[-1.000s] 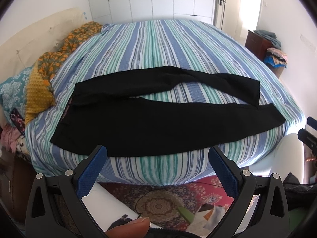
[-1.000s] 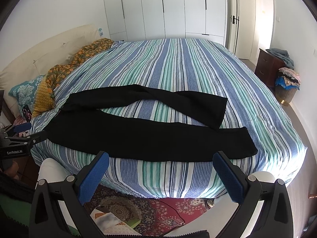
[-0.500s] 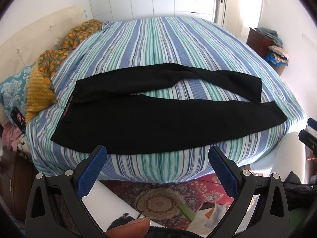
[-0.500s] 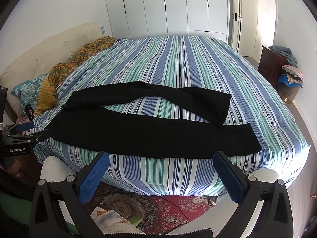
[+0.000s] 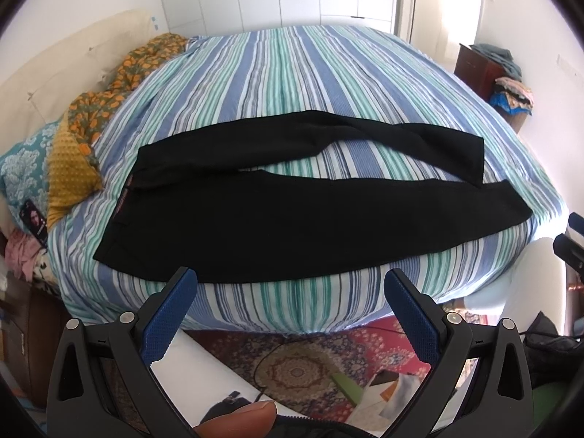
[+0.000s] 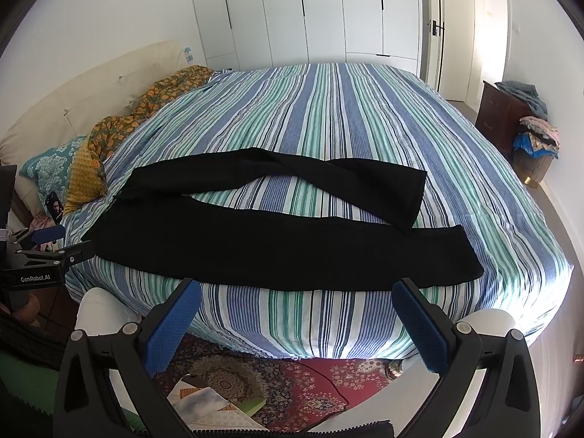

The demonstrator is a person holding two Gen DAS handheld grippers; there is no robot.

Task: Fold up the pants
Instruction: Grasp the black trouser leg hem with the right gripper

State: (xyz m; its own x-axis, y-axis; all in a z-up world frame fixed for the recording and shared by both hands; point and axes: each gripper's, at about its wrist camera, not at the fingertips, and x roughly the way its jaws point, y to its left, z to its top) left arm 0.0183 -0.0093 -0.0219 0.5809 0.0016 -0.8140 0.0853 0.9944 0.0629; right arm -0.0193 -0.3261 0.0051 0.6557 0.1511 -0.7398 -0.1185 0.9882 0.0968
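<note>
Black pants [image 5: 292,219] lie spread flat on the striped bed [image 5: 292,73], waistband to the left, both legs running right, the far leg angled over the near one at its end. In the right wrist view the same pants [image 6: 277,248] lie along the bed's near edge. My left gripper [image 5: 290,284] hangs open just short of the near edge of the bed, nothing between its blue pads. My right gripper [image 6: 295,295] is open too, below the near leg. The left gripper's side [image 6: 43,252] shows at the left of the right wrist view.
Pillows and an orange patterned cloth [image 5: 109,91] lie at the bed's left end. A patterned rug [image 5: 310,365] with papers covers the floor below. A dark cabinet [image 6: 503,113] and a basket of clothes [image 6: 534,146] stand at the right wall. A thumb [image 5: 241,419] shows at the bottom.
Both views have risen and moved a little closer to the bed, so the pants sit lower and nearer the fingers. The pants have not moved; both grippers stay open.
</note>
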